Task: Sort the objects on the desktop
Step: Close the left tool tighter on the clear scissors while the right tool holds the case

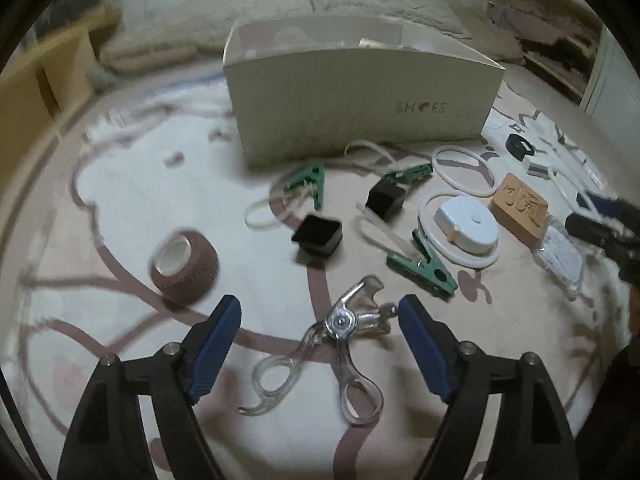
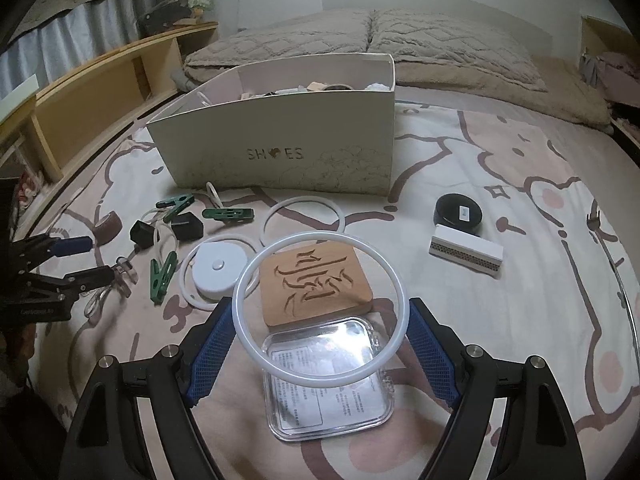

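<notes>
My left gripper (image 1: 320,312) is open, its blue pads on either side of the head of a clear-handled metal clamp tool (image 1: 340,328) lying on the bedspread. My right gripper (image 2: 320,312) holds a large white ring (image 2: 394,284) spanned between its blue pads, lifted above a clear plastic case (image 2: 328,380) and a carved wooden block (image 2: 314,280). The white shoe box (image 2: 280,148) stands behind, with several items inside. It also shows in the left wrist view (image 1: 360,96).
On the bedspread lie green clips (image 1: 428,264), black square caps (image 1: 320,234), a brown tape roll (image 1: 184,264), a white round tape measure (image 1: 468,224), more white rings (image 2: 302,220), a black round box (image 2: 458,210) and a white brush (image 2: 466,252). Wooden shelf at left; pillows behind.
</notes>
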